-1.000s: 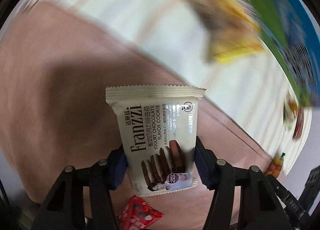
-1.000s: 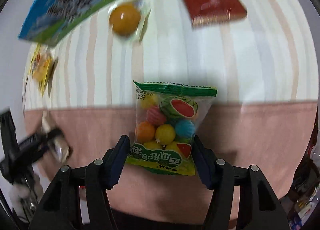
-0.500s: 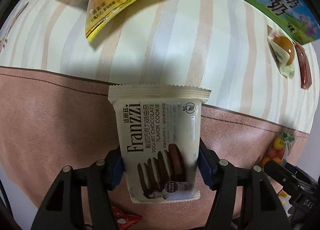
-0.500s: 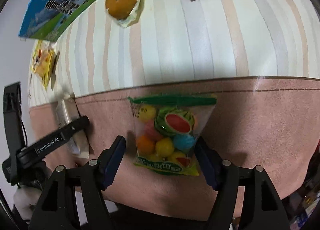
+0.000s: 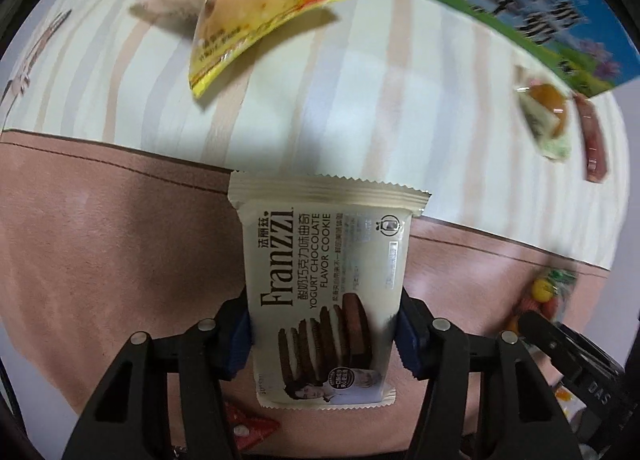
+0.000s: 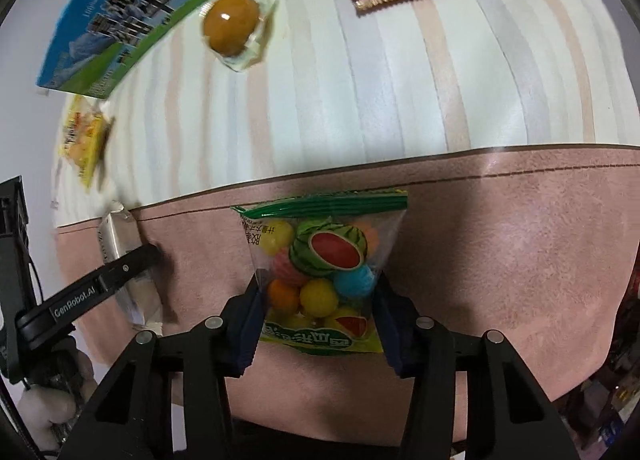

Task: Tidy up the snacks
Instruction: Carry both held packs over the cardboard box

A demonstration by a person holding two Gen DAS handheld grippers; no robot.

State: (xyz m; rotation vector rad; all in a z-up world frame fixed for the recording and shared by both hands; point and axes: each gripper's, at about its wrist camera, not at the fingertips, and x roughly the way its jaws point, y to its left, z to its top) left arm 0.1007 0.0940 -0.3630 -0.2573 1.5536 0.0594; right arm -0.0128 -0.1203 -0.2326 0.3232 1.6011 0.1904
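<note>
Two packs – cream cookie pack [image 5: 326, 260], gumball bag [image 6: 324, 264]

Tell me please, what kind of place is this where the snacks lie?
Probably a table in a home or a staged recording room: a striped tablecloth with a pink border, loose packaged snacks such as a cookie packet and a candy bag, and a milk carton box.

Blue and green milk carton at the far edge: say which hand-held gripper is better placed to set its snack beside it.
Probably the right. Its hand-held gripper, jaws just closed on the clear bag of coloured gumballs, views the blue and green milk carton closer, past bare striped cloth. The left holds the cream cookie packet.
</note>
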